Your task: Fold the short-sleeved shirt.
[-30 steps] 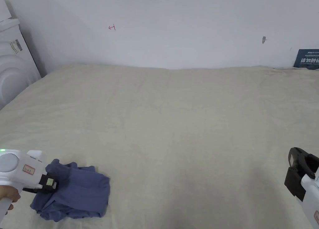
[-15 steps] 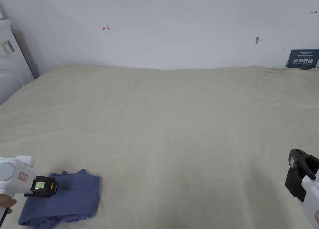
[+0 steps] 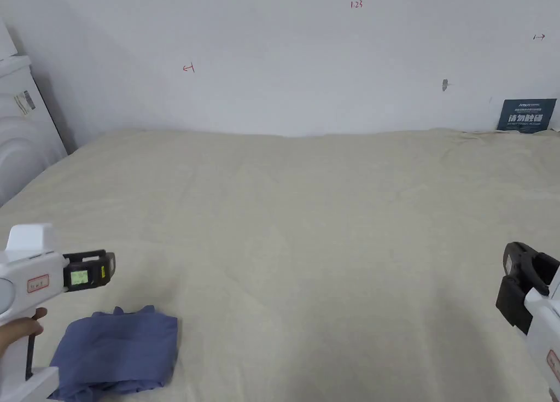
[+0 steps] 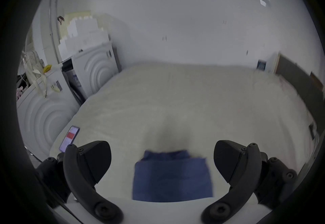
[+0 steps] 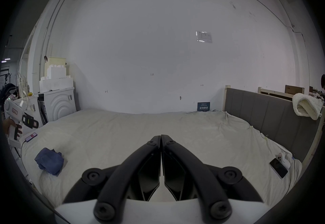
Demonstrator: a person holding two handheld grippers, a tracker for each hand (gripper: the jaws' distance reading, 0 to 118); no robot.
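Blue short-sleeved shirt [image 3: 117, 348]: folded bundle, lying on the bed [image 3: 328, 228] near its front left corner. Left claw [image 4: 162, 162]: jaws wide apart, above the shirt, not touching. Right claw [image 5: 161, 141]: jaws together, empty, well apart from the shirt.

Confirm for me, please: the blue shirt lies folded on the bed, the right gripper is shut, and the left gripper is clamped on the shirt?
Not quite: the left gripper is open and off the blue shirt, as the left gripper view shows. The rest stands: shirt folded on the bed, right gripper shut.
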